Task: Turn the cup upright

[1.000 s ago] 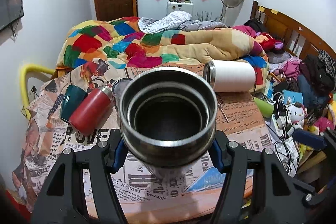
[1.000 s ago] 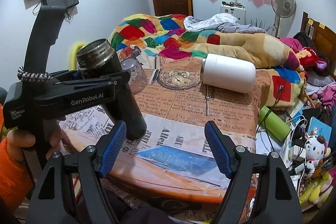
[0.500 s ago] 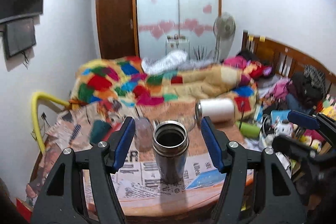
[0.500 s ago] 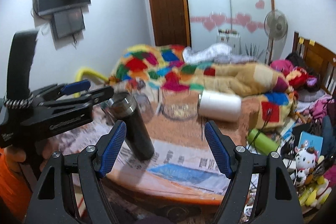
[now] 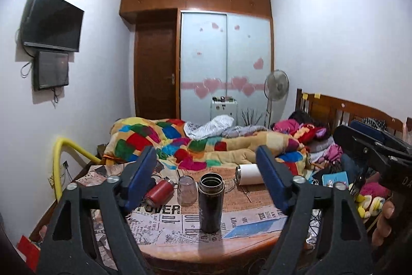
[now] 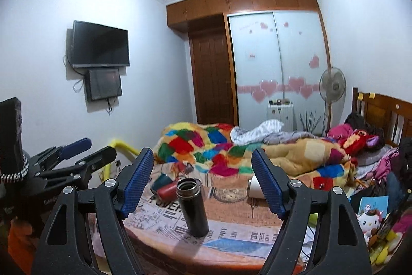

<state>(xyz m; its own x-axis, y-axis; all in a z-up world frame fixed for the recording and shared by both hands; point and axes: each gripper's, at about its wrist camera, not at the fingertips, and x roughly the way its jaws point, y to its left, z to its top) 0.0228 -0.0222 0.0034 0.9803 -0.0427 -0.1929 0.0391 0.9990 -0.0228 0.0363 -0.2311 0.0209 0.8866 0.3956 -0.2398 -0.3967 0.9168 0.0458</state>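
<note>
Black cup (image 5: 211,202) upright on table, clear of both parted tongs

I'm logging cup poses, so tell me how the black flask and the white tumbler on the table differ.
The black flask stands upright near the table's front edge, mouth up; the white tumbler lies on its side farther back, its mouth facing left. The flask is dark and slim; the tumbler is white and looks stubbier, partly hidden behind a claw finger. Both are lidless cylinders with metal rims, and neither is held.
</note>
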